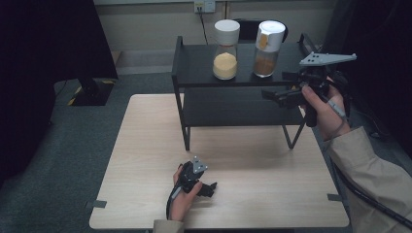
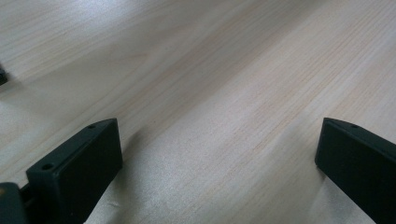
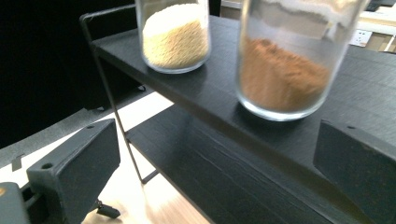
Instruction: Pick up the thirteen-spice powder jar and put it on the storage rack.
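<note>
Brown-powder jar (image 3: 287,70) just ahead of right claw (image 3: 217,172), jaws apart, empty.

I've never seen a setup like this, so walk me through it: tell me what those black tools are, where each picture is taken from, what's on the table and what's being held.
A person sits at a pale wooden table and holds a hand tool in each hand; each tool has two black jaws that can pinch things.

The wide picture comes from a camera above, looking down. The other two come from small cameras riding on the tools, looking out between their jaws.

The left gripper rests low on the tabletop, jaws apart, holding nothing. The right gripper is raised beside a black two-level shelf, jaws also apart and empty.

On the shelf's top level stand two glass jars with white lids: a jar of pale yellow grains and a jar of brown powder, the nearer one to the right gripper.
</note>
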A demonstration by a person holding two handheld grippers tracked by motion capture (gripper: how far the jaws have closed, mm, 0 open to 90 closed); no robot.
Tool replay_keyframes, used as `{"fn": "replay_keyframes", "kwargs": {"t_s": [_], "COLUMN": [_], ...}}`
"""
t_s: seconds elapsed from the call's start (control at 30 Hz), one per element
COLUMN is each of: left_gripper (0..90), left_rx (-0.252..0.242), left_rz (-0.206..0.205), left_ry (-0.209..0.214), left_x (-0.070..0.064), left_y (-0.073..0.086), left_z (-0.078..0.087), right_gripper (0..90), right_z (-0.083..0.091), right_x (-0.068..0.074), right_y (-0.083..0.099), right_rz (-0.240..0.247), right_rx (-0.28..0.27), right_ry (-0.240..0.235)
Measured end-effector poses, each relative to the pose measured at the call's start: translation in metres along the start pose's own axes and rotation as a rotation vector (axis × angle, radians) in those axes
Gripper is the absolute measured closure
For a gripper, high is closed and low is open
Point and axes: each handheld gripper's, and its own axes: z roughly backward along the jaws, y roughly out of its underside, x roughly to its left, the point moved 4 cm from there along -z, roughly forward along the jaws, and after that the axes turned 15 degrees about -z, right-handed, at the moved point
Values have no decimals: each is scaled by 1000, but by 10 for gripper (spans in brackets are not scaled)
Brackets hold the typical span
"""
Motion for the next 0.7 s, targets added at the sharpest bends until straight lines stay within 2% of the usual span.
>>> {"fn": "replay_keyframes", "kwargs": {"t_s": [0.17,0.23,0.7], "left_gripper": [0,0,0], "left_rx": [-1,-1,-1], "left_rz": [0,1,1], "left_ry": [0,0,0], "left_x": [0,0,0], "left_y": [0,0,0], "left_z": [0,0,0], "right_gripper": [0,0,0], "right_z": [-2,-3,-11], "right_x": [1,1,2], "right_y": [10,18,52], "right_rz": [2,-5,1], "right_rx": [1,0,20], "right_ry": [-15,-36,-77]}}
